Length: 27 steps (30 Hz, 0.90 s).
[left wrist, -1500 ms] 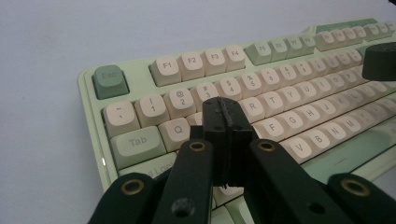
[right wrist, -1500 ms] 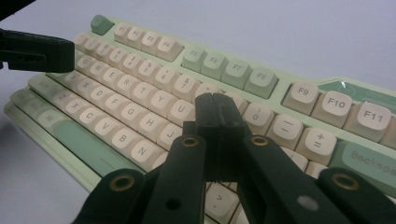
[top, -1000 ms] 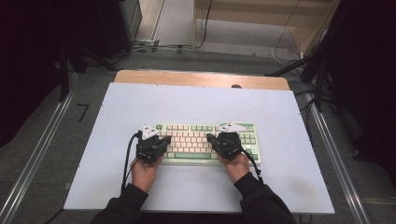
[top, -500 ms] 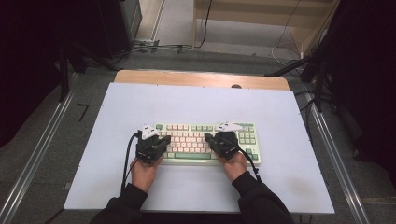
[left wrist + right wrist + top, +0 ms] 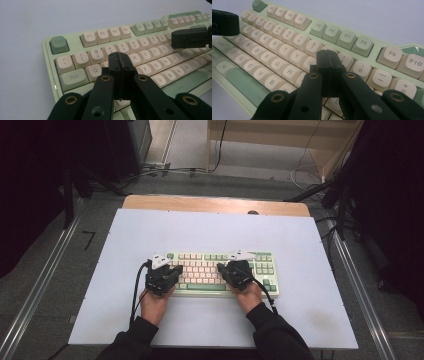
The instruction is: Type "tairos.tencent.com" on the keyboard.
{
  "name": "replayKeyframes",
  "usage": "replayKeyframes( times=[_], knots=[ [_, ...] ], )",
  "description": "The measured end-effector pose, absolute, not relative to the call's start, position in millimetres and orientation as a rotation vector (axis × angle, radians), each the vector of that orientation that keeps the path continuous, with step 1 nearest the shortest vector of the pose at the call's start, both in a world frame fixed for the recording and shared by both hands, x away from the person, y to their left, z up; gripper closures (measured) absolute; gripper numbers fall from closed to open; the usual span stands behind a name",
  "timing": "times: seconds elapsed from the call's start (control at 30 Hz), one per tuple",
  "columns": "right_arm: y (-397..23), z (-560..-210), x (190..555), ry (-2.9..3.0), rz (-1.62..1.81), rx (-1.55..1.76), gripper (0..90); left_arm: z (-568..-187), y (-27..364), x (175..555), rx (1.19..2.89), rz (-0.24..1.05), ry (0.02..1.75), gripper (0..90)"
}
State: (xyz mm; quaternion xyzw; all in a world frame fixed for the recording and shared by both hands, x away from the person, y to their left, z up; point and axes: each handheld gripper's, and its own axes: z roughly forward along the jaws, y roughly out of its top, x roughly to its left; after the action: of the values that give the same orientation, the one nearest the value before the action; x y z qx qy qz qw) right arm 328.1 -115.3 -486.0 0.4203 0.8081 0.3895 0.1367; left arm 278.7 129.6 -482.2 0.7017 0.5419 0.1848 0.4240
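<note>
On the white tabletop (image 5: 150, 235), near the person's edge and about midway across, lies a pale green keyboard (image 5: 260, 270) with cream and green keycaps, its long side running across the high view. Both tools sit over its key field. The left tool (image 5: 176, 268) hangs above the keyboard's left end, its jaws pressed together with nothing between them; in the left gripper view its closed tip (image 5: 121, 62) stands over the keys around W and E, just past the Tab and Q caps, though whether it touches a key cannot be told. The right tool (image 5: 220, 266) is over the keyboard's right-hand half, its jaws likewise pressed together and empty; in the right gripper view the tip (image 5: 327, 60) is over the keys beside U, below the 8 and 9 caps, and contact is again unclear. Each tool shows in the other's view as a dark block farther along the rows. A black cable (image 5: 136, 290) trails from the left tool back along the person's left hand (image 5: 153, 304); dark sleeves (image 5: 272, 332) enter from the bottom edge.
</note>
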Motion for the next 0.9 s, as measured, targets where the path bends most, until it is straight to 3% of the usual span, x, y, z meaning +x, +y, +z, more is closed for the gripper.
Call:
replayKeyframes(
  times=[0.9],
  knots=[
    [-126, -474, 326, 2.316, 1.174, 1.241, 87.8, -483, 108, 289, 1.755, 0.446, 1.334, 90.0]
  ],
)
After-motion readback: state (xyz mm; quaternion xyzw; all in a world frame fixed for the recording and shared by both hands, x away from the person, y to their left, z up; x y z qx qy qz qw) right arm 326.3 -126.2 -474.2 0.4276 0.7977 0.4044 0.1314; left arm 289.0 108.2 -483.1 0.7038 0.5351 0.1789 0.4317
